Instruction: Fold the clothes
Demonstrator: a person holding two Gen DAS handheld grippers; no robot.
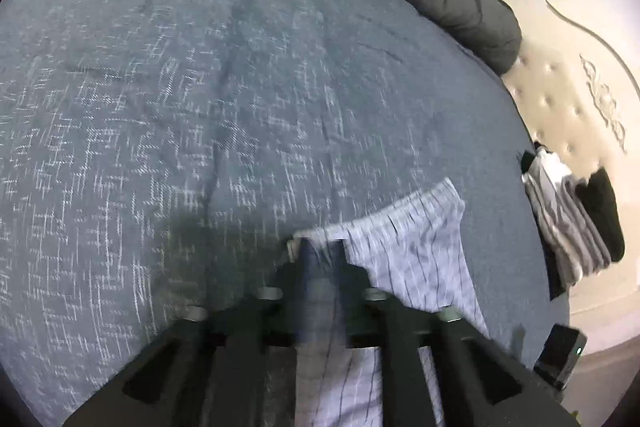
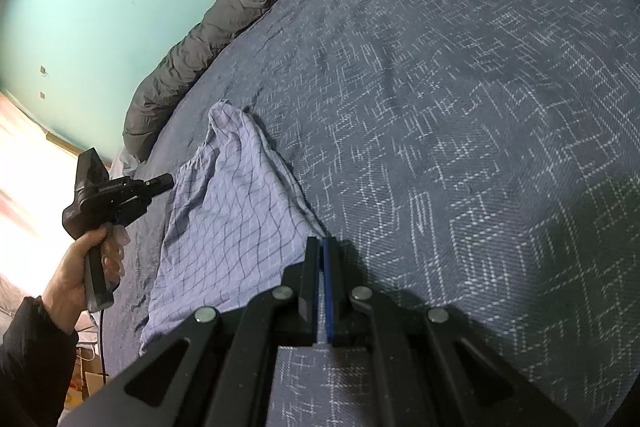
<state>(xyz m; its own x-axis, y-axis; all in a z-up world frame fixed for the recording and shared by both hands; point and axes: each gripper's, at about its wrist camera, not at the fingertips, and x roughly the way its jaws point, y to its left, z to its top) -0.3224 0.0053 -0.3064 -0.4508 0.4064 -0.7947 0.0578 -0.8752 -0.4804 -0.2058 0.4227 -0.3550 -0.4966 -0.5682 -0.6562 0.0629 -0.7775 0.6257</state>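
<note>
Pale lilac checked cotton garment [image 2: 232, 219] lying on blue-grey patterned bedspread [image 2: 460, 107], right gripper [image 2: 323, 247] fingers pinched together on its corner, left gripper [image 1: 322, 251] apparently clamped on an edge, view blurred, folded striped clothes [image 1: 568, 227] near headboard

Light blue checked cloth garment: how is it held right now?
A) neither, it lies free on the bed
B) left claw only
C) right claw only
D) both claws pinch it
D: the left claw is shut on an edge of the light blue checked cloth garment, and the right claw is shut on its near corner, over the dark blue patterned bedspread.
</note>
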